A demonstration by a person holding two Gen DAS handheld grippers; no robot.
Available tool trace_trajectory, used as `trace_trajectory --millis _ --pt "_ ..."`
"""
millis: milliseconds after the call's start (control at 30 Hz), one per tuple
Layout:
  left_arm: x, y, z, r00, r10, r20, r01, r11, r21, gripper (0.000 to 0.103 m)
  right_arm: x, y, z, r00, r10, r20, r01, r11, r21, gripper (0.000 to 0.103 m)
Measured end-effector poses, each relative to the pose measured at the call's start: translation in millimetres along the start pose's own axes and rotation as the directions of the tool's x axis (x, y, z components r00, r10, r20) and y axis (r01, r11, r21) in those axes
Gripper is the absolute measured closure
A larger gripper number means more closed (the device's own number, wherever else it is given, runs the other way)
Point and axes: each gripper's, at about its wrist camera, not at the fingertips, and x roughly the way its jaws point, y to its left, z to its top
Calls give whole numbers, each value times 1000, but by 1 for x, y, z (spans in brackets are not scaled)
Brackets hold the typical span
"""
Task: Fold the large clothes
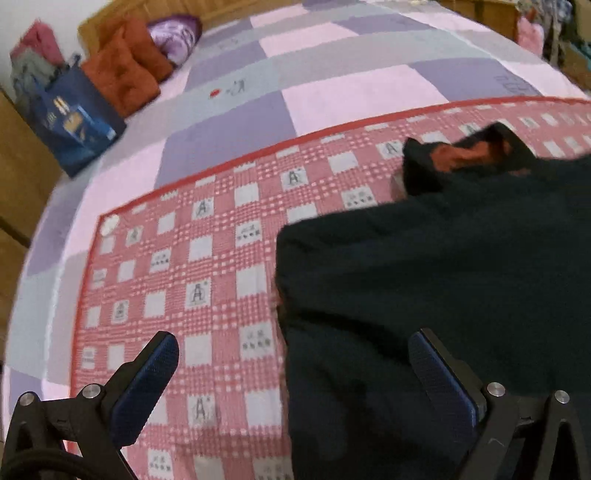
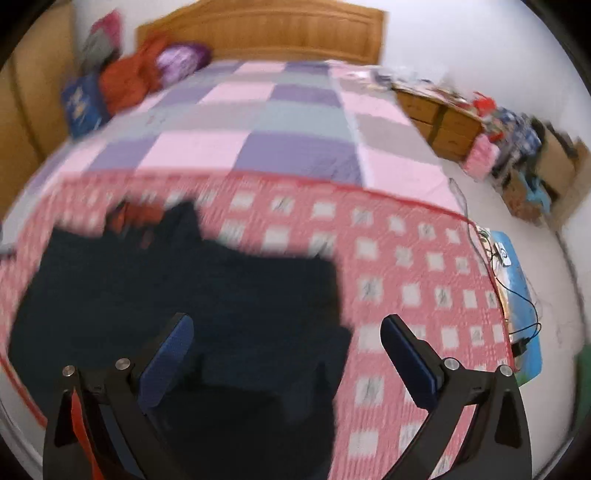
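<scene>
A large dark navy garment (image 1: 443,277) with a red-lined hood or collar (image 1: 465,151) lies on a red-and-white checked cloth (image 1: 207,266) on the bed. In the right wrist view the garment (image 2: 184,295) fills the lower left, with its red lining (image 2: 136,218) at its far end. My left gripper (image 1: 291,354) is open and empty, hovering over the garment's left edge. My right gripper (image 2: 286,343) is open and empty, over the garment's right edge.
The bed has a pink, purple and grey patchwork cover (image 1: 332,74). Orange cushions (image 1: 125,70), a purple pillow (image 1: 177,37) and a blue bag (image 1: 74,122) sit by the wooden headboard (image 2: 266,33). Wooden drawers (image 2: 439,118), clutter, cables and a blue mat (image 2: 517,295) lie right of the bed.
</scene>
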Motion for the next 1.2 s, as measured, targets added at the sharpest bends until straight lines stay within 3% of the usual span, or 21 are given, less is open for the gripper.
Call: trace_trajectory --millis 100,200,267,333,467,600,700,767,900,1033,1200 --pt "13 21 -16 999 -20 -51 12 987 -158 0 4 38 -47 999 6 -48 -9 998 -64 0" --pt "36 55 -24 995 -25 -97 -10 939 -344 0 27 61 -77 993 14 -117 -24 996 -82 0" --pt "32 64 -21 998 -30 -59 4 917 -399 0 47 65 -84 989 11 -147 -21 997 -69 0" --pt "20 51 -17 997 -73 -1 67 919 -388 0 63 65 -81 989 15 -145 -23 998 -55 0" --pt "3 -14 -14 981 -178 70 191 942 -275 0 87 71 -60 992 -3 -129 -6 998 -68 0" --pt "20 -78 -12 959 -277 63 284 945 -159 0 113 77 -33 992 -13 -123 7 998 -55 0" --pt "61 -99 -8 970 -239 41 242 965 -98 0 130 71 -8 993 -11 -117 8 1000 -24 0" --pt "85 -84 -3 972 -226 66 235 957 -171 0 139 69 2 993 -10 -118 9 1000 -7 0" --pt "105 -48 16 989 -138 59 150 933 -328 0 159 69 26 994 -16 -111 16 1000 5 0" --pt "114 -34 27 998 -62 28 68 956 -287 0 175 64 54 992 -31 -126 35 999 35 0" --pt "119 -14 35 998 -38 50 51 960 -277 0 126 32 49 998 -57 -20 59 994 96 0"
